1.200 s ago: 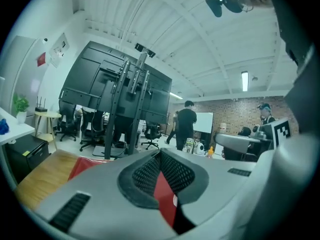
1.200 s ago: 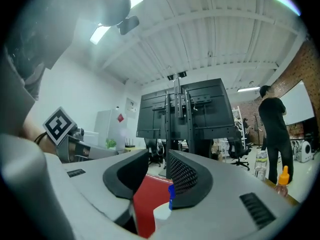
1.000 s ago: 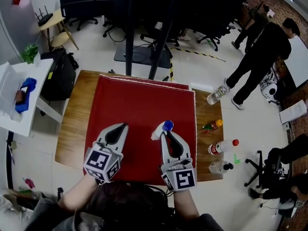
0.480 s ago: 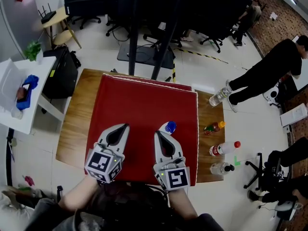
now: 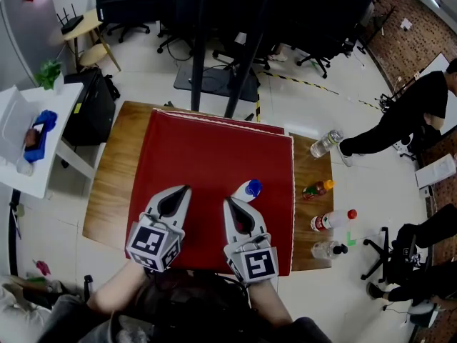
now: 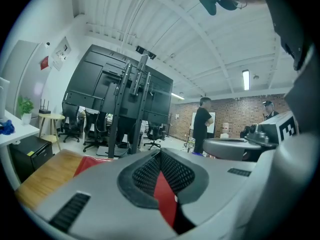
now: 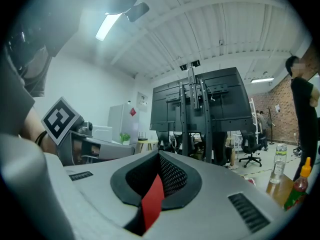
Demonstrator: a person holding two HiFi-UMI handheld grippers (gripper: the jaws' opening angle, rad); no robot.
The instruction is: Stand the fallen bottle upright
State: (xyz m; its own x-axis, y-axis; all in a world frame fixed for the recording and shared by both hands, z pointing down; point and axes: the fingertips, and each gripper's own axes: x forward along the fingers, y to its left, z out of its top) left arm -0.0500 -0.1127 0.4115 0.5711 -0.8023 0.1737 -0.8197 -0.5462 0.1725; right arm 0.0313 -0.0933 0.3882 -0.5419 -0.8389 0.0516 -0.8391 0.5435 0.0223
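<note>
Right hand-held gripper (image 5: 230, 203) points level, jaws together, beside the bottle (image 5: 248, 189).

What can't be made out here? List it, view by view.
Blue-capped bottle: whether the right claw touches it. Head view, too small; right gripper view, claw body blocks it.
Red-capped bottle: label, head view, too small.
Person: head view, cut off by the right edge.
Blue thing on the side table: head view, too small to name.

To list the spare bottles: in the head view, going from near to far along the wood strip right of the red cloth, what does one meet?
From near: black-capped clear bottle → red-capped bottle → orange-capped bottle → clear bottle at the far corner.
</note>
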